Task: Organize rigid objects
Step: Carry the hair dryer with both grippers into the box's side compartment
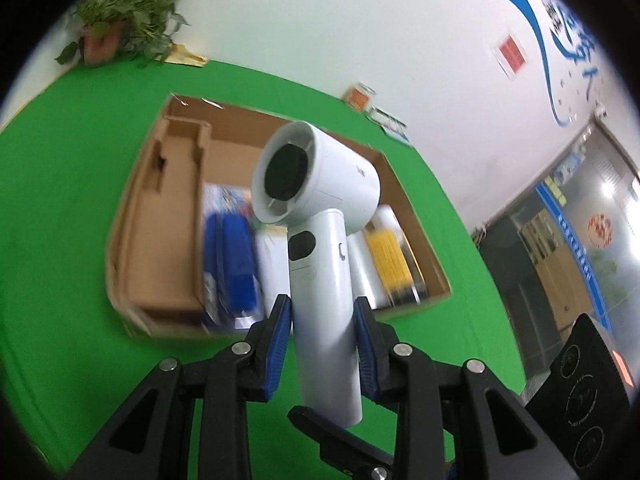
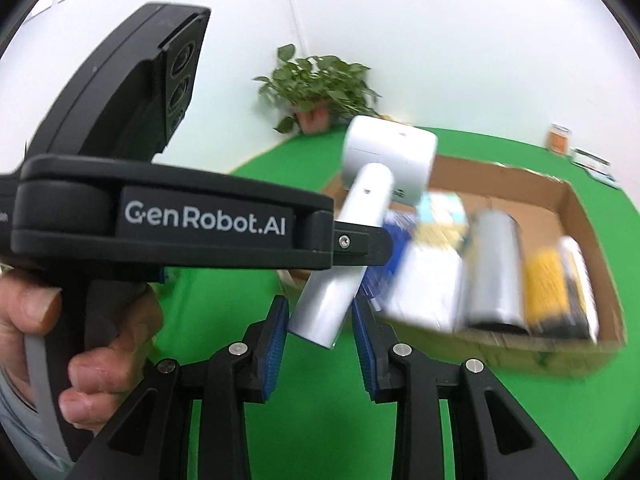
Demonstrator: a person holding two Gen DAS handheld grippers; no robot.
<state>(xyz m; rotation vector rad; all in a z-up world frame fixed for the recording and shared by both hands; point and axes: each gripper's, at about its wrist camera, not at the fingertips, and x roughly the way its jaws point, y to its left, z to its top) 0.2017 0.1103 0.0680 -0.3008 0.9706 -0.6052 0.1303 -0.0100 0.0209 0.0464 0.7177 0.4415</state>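
The left gripper [image 1: 322,334] has its blue-padded jaws clamped on the handle of a white hair dryer [image 1: 320,216], which stands nearly upright between them, its round barrel end turned toward the camera; the right gripper [image 2: 320,334] has its jaws closed on the lower end of that same handle [image 2: 326,312], which leans across them toward the upper right; in the right wrist view the black body of the left gripper crosses above, held by a hand [image 2: 76,344]. The hair dryer is held clear above the near edge of an open cardboard box [image 1: 136,216] on a green table cover [image 1: 72,184]; inside the box, blurred, lie a blue item [image 1: 232,256], a silver cylinder [image 2: 494,268] and a yellow item [image 1: 390,252]. Beyond the box a potted plant [image 1: 120,12] stands at the white wall, and an orange-labelled jar [image 1: 360,96] stands past the box's far right corner.
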